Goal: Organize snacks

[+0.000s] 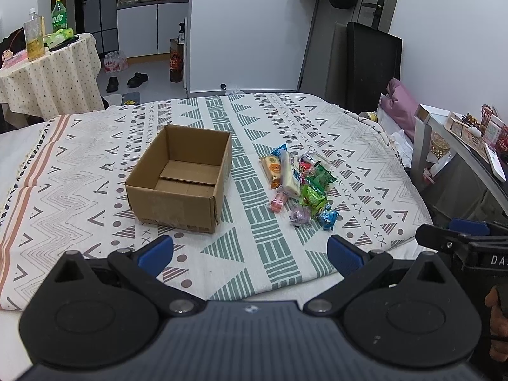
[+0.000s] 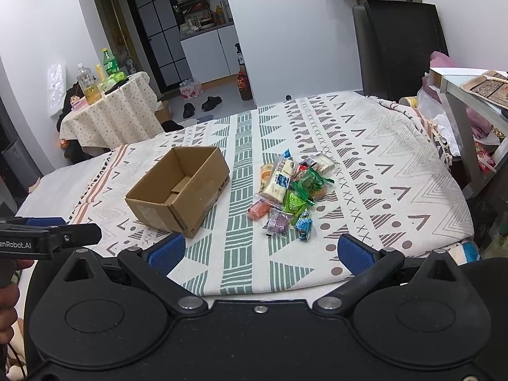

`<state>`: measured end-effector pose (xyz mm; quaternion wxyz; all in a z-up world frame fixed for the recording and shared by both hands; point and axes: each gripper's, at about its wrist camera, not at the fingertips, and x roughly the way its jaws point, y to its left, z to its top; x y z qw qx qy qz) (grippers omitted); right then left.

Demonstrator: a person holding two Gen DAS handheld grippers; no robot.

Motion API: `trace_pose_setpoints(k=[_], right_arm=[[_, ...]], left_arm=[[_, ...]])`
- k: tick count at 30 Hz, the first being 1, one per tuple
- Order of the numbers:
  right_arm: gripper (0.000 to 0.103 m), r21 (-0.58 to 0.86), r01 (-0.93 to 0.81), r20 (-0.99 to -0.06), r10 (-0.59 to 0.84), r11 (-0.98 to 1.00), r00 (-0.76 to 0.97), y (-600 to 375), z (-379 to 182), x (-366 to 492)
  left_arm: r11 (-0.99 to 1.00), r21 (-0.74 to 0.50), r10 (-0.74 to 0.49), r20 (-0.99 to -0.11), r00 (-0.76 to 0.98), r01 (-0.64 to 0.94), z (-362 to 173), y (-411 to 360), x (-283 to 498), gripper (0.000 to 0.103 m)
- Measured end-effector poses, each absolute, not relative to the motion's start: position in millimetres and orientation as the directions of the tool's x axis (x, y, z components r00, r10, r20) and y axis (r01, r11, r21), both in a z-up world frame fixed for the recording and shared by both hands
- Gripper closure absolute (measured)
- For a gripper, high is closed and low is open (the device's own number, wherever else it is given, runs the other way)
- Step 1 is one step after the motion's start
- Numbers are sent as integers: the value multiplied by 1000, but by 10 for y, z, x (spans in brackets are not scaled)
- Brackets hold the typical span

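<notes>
An open, empty cardboard box (image 1: 181,179) sits on the patterned cloth; it also shows in the right wrist view (image 2: 177,189). To its right lies a pile of wrapped snacks (image 1: 300,185), seen too in the right wrist view (image 2: 290,190): green, blue, pink, purple and white packets. My left gripper (image 1: 250,255) is open and empty, near the front edge, short of the box and pile. My right gripper (image 2: 260,252) is open and empty, also at the front edge. Each gripper shows at the side of the other's view.
The cloth covers a bed or table (image 1: 365,146). A small round table with bottles (image 1: 47,63) stands back left. A silver shelf with clutter (image 1: 460,146) is at the right. A black chair (image 1: 371,63) stands behind.
</notes>
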<state>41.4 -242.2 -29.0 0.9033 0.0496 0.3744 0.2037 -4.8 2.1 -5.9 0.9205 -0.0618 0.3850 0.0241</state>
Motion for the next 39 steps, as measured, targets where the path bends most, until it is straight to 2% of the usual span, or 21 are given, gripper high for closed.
trace_pose_setpoints(k=[39], right_arm=[[0,237,-333,-654,404,912,640,-2445,-241,438]], left_arm=[[988,-118,-15,-699,715,-95,-47,85,-118,0]])
